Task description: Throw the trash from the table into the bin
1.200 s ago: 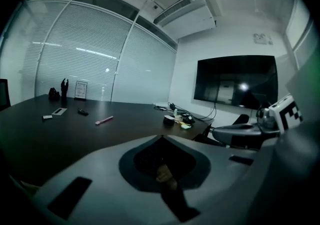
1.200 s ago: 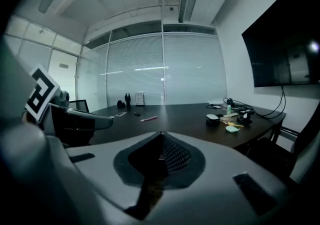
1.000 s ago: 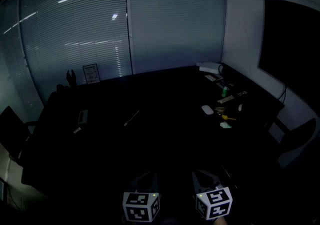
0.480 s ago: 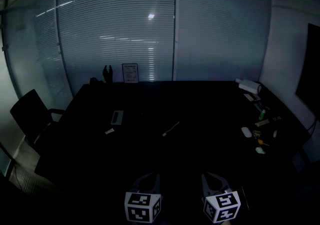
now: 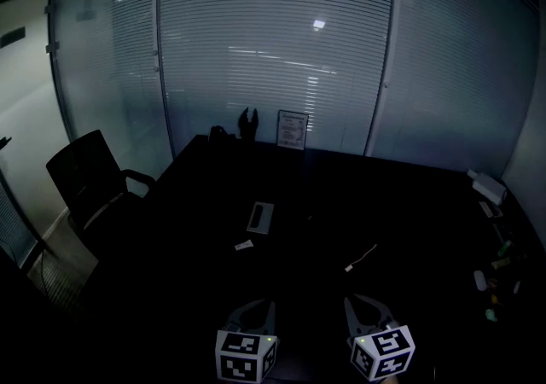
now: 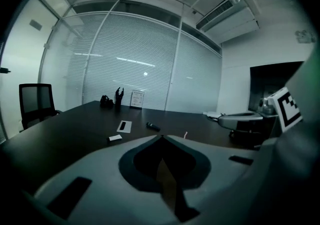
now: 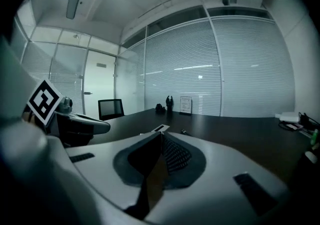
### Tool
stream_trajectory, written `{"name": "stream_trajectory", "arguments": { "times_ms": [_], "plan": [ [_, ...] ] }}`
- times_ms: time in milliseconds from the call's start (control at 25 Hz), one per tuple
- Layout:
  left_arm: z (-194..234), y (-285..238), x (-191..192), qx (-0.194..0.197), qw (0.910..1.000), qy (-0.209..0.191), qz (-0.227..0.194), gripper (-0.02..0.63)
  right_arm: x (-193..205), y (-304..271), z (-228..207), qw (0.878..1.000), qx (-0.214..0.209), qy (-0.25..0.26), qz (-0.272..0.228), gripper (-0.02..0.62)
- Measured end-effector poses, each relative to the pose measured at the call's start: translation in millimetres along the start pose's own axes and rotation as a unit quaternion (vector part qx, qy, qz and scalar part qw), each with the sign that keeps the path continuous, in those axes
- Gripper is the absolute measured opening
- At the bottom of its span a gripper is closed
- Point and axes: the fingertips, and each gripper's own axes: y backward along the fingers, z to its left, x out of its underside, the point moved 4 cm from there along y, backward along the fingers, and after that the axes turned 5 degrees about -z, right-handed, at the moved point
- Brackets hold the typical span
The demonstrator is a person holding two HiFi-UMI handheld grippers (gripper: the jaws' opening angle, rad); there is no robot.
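Observation:
A long dark table (image 5: 341,203) fills the head view. On it lie a small white scrap (image 5: 245,245), a flat pale card (image 5: 260,217) and a thin white stick (image 5: 361,258). Several small items (image 5: 490,276) sit at its far right edge. My left gripper (image 5: 254,311) and right gripper (image 5: 367,307) are side by side at the bottom, over the near edge, well short of the scrap. Each is shut with nothing in it. In the left gripper view the left gripper (image 6: 161,137) points at the white scrap (image 6: 115,138); the right gripper (image 7: 161,133) points along the table. No bin is identifiable.
An office chair (image 5: 90,177) stands at the table's left end. A framed sign (image 5: 293,130) and a dark figure (image 5: 247,125) stand at the far edge before a glass wall with blinds. A dark marker (image 6: 153,127) lies near the flat card (image 6: 124,126).
The head view has swung left: the small items slid from right of centre to the right edge, and the chair came into view. Both grippers stay shut at the bottom.

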Motion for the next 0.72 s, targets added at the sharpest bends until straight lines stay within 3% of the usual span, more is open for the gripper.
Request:
{"name": "stream_trajectory", "arguments": {
  "times_ms": [200,360,520,720],
  "plan": [
    [79.2,-19.5,-21.8,-0.037,0.9993,0.008,-0.004,0.0,-26.6,-94.5,29.2,0.996,-0.077,0.04,0.011,0.009],
    [136.9,-27.2,-27.9,-0.062,0.998,0.014,-0.005,0.0,-36.6,-165.6,53.9,0.983,-0.166,0.071,0.043,0.011],
    [184.2,-26.1,-28.6,-0.082,0.9964,0.024,0.003,0.0,-28.8,-230.2,78.1,0.956,-0.257,0.1,0.101,0.025],
    [233.2,-21.9,-20.8,-0.106,0.9935,0.041,0.004,0.0,-2.7,-290.2,109.9,0.915,-0.335,0.16,0.161,0.142]
  ]
}}
